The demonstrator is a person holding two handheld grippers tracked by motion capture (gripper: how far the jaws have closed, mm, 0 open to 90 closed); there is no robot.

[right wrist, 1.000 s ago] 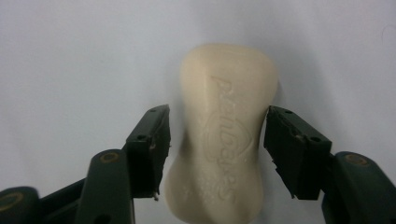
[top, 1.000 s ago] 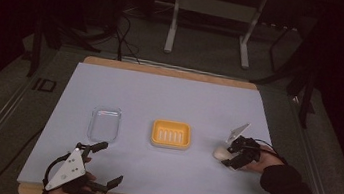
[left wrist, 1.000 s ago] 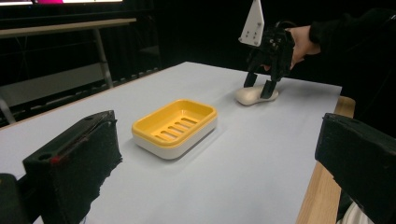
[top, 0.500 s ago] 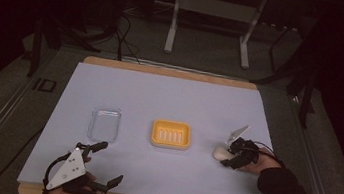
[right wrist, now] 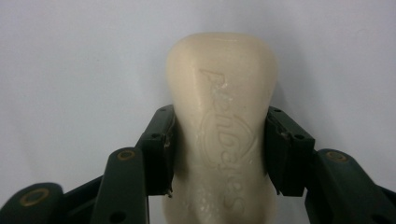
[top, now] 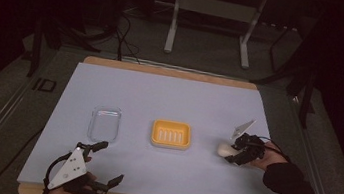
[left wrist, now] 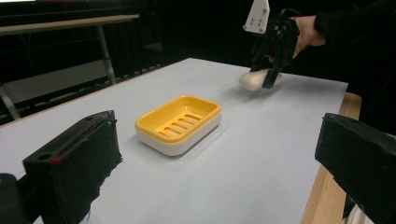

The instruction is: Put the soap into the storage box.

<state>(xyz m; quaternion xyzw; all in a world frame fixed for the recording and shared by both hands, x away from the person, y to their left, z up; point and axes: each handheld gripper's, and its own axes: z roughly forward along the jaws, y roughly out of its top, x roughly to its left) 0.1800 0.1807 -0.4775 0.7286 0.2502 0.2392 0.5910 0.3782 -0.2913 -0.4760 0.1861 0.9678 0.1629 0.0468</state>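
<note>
On pale table [top: 170,97]: one soap [right wrist: 222,126] clamped by right tongs [top: 238,152], one yellow dish [top: 170,134], one clear lid [top: 105,123], left tongs [top: 103,161] apart.

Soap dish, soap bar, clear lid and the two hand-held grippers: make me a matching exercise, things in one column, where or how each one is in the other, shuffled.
Things:
1. soap dish
2. soap bar
3. clear lid
4. left hand-held gripper

States:
A. open, at the table's near edge
B. clamped between the right hand-held gripper's jaws
C. yellow, mid-table, nothing in it
D. lying flat, left of the dish

Pairs: 1-C, 2-B, 3-D, 4-A
</note>
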